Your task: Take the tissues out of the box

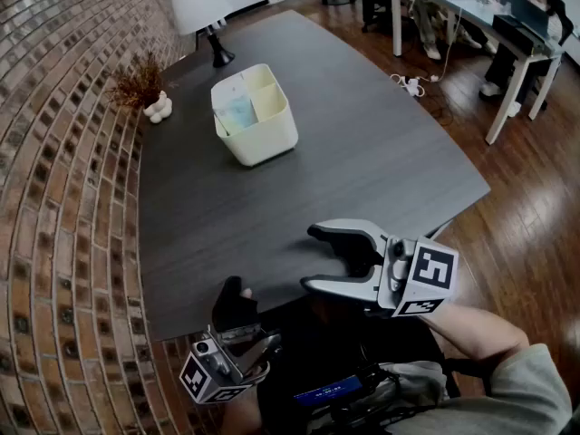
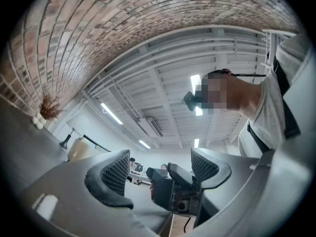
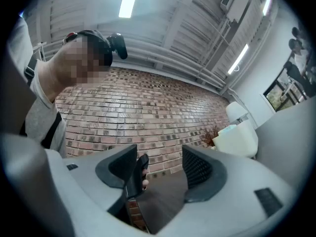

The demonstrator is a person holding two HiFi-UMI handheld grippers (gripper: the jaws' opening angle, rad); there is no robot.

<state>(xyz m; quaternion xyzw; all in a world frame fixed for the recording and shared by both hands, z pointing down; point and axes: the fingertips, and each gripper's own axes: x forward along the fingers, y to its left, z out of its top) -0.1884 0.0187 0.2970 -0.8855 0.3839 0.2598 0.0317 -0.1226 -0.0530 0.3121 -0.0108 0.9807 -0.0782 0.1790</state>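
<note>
A cream box [image 1: 256, 119] with several compartments stands in the far half of the dark table [image 1: 362, 152]. A pale blue tissue pack [image 1: 237, 114] sits in its left compartment. Both grippers hover at the table's near edge, far from the box. My right gripper [image 1: 311, 258] points left, open and empty. The left gripper [image 1: 246, 326], low by the near edge, is also open and empty. The two face each other: the left gripper view [image 2: 160, 169] shows the right one between its jaws. In the right gripper view [image 3: 160, 169] the box [image 3: 238, 138] lies far right.
A white lamp [image 1: 204, 14] stands at the table's far end, with a dried plant [image 1: 140, 82] and a small white figurine [image 1: 159, 107] by the brick wall [image 1: 54, 198]. People sit at a white desk [image 1: 471, 12] across the wooden floor.
</note>
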